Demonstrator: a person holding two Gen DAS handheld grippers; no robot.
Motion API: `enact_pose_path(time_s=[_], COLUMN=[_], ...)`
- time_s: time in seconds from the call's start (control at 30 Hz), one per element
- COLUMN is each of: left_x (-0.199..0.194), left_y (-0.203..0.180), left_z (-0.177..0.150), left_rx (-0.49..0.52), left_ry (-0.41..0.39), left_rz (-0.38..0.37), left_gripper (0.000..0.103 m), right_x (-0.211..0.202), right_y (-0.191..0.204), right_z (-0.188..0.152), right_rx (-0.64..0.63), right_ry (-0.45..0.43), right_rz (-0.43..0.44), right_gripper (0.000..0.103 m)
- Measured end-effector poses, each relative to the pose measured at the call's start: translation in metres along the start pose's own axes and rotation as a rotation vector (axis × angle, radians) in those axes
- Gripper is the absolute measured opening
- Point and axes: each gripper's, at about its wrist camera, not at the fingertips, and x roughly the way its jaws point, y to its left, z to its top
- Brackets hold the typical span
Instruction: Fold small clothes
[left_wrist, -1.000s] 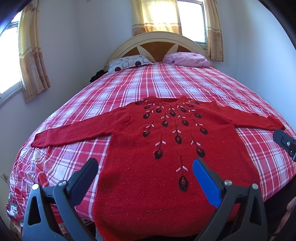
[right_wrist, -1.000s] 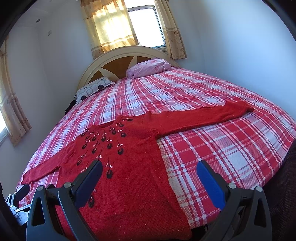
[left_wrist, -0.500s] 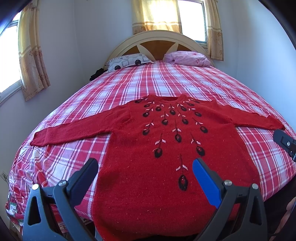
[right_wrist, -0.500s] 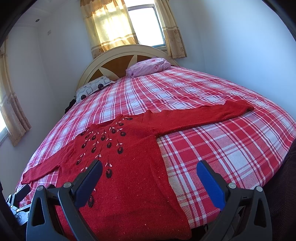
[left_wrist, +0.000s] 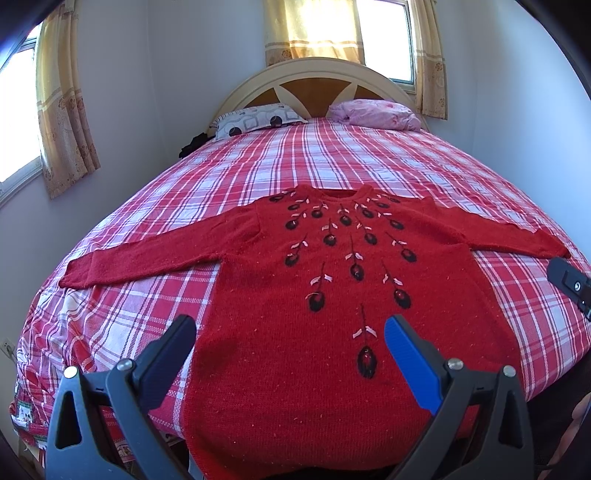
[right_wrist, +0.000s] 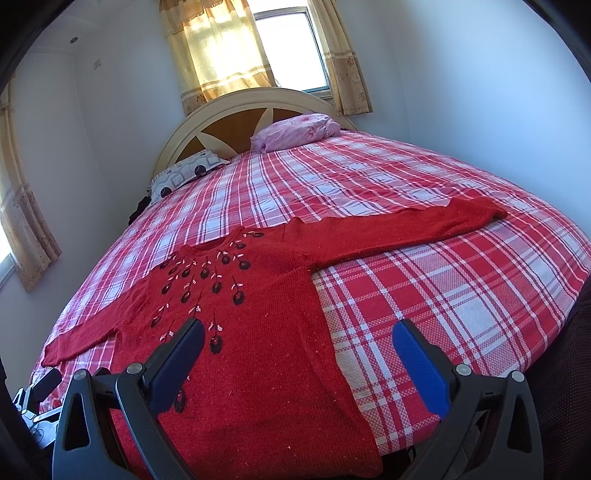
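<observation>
Left claw (left_wrist: 290, 341) and right claw (right_wrist: 298, 345) both wide, empty, poised over the hem of the red sweater (left_wrist: 332, 295), spread flat on the bed (left_wrist: 332, 162). Folding not begun; next, probably pinching 1 sleeve (right_wrist: 406, 230) and carrying it inward.

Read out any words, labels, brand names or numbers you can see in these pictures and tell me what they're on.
None can be read.
The red sweater carries only embroidered flower shapes, no lettering.
The plaid bedspread and patterned pillow show patterns only.
A printed patch at the bed's lower left corner is too small to read.
</observation>
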Motion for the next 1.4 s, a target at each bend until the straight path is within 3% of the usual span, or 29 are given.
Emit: enact_pose_path(time_s=[0.5,0.73,0.97,1.1,1.17,1.23,1.4], left_x=[0.011,0.026,0.047,0.057,0.063,0.070,0.088], left_y=[0.003,0.005,0.005,0.002,0.002,0.001,0.000], left_z=[-0.005,-0.008,0.011,0.025,0.028,0.030,0.029], left_rx=[0.001,0.013,0.018,0.011,-0.002,-0.007,-0.018], left_ry=[0.024,0.018,0.003,-0.005,0.000,0.014,0.071], left_rz=[-0.004,-0.073,-0.116,-0.125,-0.132,-0.133,-0.117], left_gripper=[0.103,0.103,0.103,0.103,0.103,0.103,0.103], right_x=[0.014,0.033,0.056,0.094,0.113,0.130,0.166], right_y=[-0.003,-0.035,-0.148,-0.244,-0.290,-0.324,-0.364], right_z=[-0.005,0.006,0.063,0.103,0.117,0.127,0.135], right_rx=[0.009,0.044,0.231,0.393,0.486,0.544,0.585], right_ry=[0.032,0.032,-0.051,0.000,0.023,0.047,0.098], right_rz=[-0.012,-0.055,-0.204,-0.287,-0.303,-0.319,-0.400], right_gripper=[0.102,0.102,0.102,0.101,0.094,0.075,0.071])
